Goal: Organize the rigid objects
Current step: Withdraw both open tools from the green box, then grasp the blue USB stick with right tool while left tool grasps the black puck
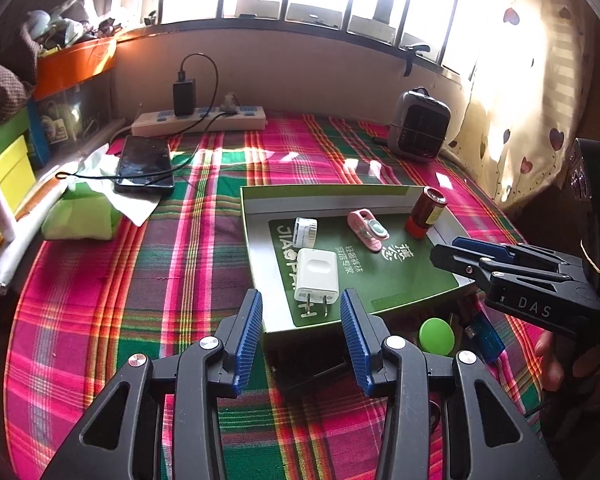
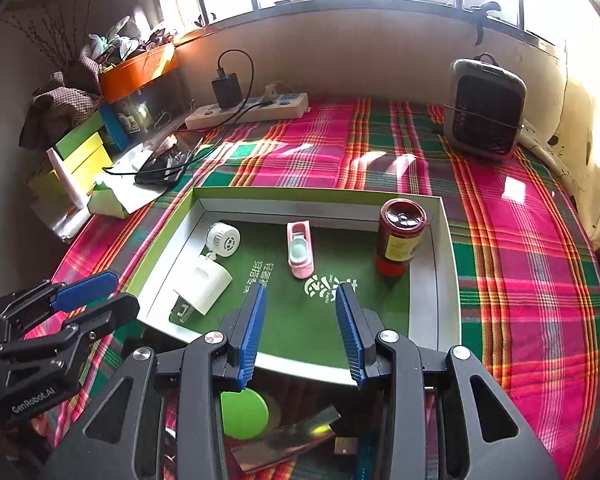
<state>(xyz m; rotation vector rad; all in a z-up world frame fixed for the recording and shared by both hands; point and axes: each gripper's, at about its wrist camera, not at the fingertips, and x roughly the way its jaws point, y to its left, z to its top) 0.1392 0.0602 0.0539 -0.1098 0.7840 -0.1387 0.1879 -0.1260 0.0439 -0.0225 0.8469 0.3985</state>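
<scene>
— Left gripper (image 1: 301, 312) and right gripper (image 2: 301, 322)?
— Both spread wide, empty, poised over the tray's (image 2: 446, 280) near edge.
— Charger (image 1: 316, 276)?
— Lay flat by the tray's near-left corner, prongs outward. Probably light, stiff, smooth-sided; best pinched across the flat faces, clear of the prongs.
— Bottle (image 2: 400, 236)?
— Stood upright, far-right corner.

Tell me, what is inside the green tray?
Inside the green tray: white charger, white round cap, pink clip, red jar. Its near edge is hidden by the right gripper.
</scene>
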